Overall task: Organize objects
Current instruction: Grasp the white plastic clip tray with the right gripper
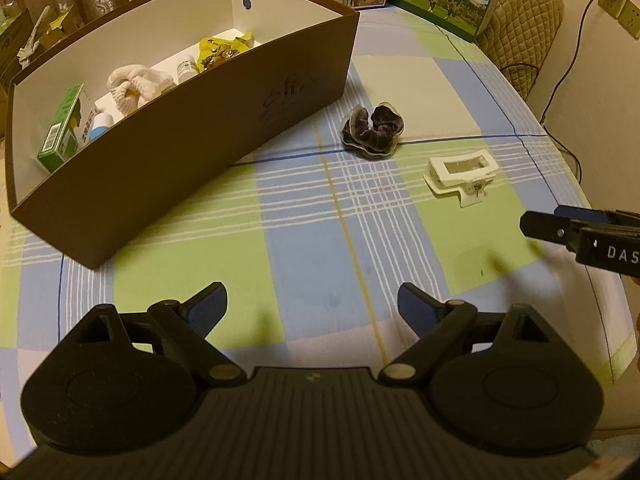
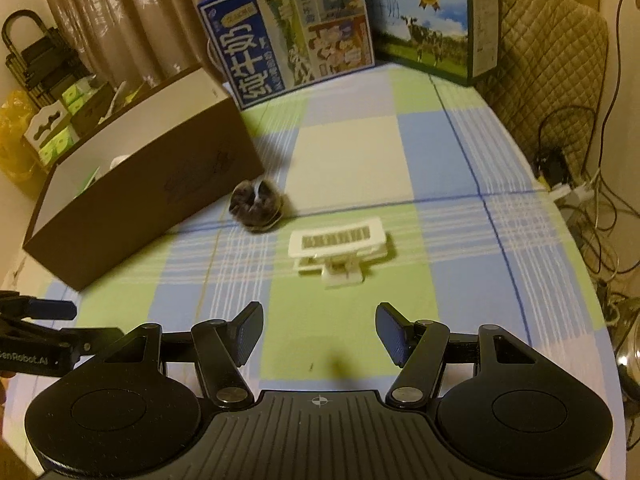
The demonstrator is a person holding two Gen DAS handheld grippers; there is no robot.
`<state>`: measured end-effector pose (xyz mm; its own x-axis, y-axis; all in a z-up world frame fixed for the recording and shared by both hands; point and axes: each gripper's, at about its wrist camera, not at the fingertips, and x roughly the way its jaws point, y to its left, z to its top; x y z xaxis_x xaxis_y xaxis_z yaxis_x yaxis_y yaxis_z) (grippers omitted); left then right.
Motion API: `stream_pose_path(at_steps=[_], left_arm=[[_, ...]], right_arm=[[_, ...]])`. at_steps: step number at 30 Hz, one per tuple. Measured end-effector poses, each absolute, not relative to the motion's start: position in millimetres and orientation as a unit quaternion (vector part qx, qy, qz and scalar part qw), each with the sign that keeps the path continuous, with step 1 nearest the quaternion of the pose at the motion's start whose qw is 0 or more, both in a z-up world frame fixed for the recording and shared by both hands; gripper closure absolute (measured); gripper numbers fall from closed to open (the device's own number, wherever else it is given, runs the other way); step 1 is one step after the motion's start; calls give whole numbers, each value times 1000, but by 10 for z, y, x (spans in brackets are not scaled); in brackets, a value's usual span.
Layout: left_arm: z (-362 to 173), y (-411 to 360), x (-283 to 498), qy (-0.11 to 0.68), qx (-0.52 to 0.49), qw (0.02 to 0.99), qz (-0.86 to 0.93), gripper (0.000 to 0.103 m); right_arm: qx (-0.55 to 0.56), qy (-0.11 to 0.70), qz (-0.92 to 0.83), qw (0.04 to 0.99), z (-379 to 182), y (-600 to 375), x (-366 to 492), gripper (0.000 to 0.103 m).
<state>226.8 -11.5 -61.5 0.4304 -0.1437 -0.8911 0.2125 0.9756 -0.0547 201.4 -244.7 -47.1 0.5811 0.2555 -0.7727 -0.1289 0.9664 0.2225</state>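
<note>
A brown box (image 1: 208, 136) (image 2: 132, 208) with a white inside stands on the checked tablecloth and holds a white sock bundle (image 1: 136, 86), a green carton (image 1: 60, 128), small bottles and a yellow packet (image 1: 220, 50). A dark velvet scrunchie (image 1: 370, 130) (image 2: 256, 206) lies just right of the box. A white hair claw clip (image 1: 460, 176) (image 2: 340, 248) lies further right. My left gripper (image 1: 312, 308) is open over bare cloth, well short of both. My right gripper (image 2: 318, 330) is open, the clip a short way ahead of it.
Two milk cartons (image 2: 288, 36) (image 2: 432, 24) stand along the table's far edge. A quilted chair back (image 2: 544, 60) is at the far right, with cables (image 2: 592, 208) beside the table. The right gripper's finger (image 1: 560, 228) shows at the left wrist view's right edge.
</note>
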Motion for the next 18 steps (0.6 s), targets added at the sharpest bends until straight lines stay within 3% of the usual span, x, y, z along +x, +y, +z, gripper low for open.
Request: stream_pose_path(at_steps=[12, 18], left_arm=[[-752, -145, 2506, 532, 42, 839, -107, 13], [-823, -156, 2598, 538, 43, 835, -106, 13]], right_arm=[[25, 410, 104, 906, -706, -2335, 2312, 45], [3, 415, 106, 904, -854, -2268, 2438, 59]])
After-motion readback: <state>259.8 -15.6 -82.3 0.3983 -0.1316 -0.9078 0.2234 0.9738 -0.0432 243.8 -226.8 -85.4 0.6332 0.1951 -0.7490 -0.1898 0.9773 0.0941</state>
